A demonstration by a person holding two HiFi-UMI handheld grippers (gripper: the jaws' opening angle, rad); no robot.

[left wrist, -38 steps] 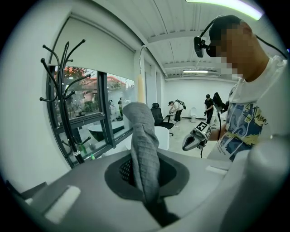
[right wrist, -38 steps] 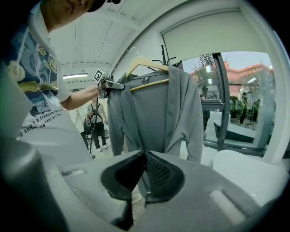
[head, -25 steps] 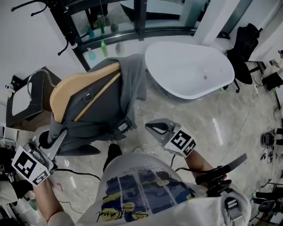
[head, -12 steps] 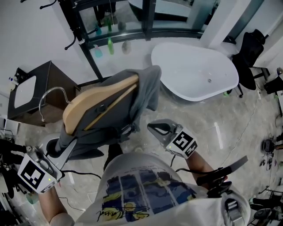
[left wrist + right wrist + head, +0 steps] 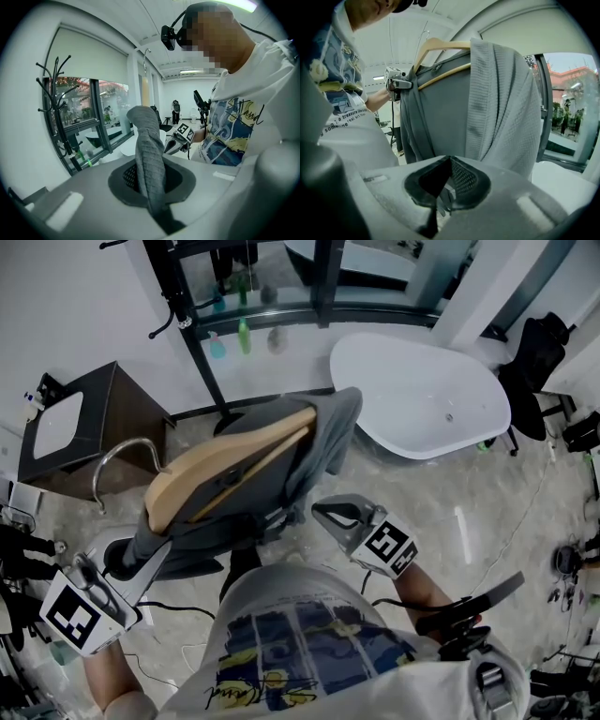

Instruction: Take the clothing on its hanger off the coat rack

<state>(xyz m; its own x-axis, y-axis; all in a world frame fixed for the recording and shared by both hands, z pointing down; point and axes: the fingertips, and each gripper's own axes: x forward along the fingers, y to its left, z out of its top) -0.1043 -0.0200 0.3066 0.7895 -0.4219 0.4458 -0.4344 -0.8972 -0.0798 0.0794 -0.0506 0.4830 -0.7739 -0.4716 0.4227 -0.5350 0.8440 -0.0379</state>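
Observation:
A grey garment hangs on a wooden hanger with a metal hook, in the air, off the black coat rack. My left gripper is shut on the garment's lower edge at the lower left. In the left gripper view a fold of the grey cloth is pinched between the jaws. My right gripper is shut and empty, just right of the garment. Seen from the right gripper, the garment and hanger fill the view ahead, apart from its jaws.
A white bathtub stands behind the garment to the right. A dark cabinet sits on the left under the rack. Bottles line the window sill. Cables lie on the floor at the lower left, and a black chair stands far right.
My left gripper has carried the garment and hanger a little to the right, away from the cabinet and rack. The right gripper has stayed put.

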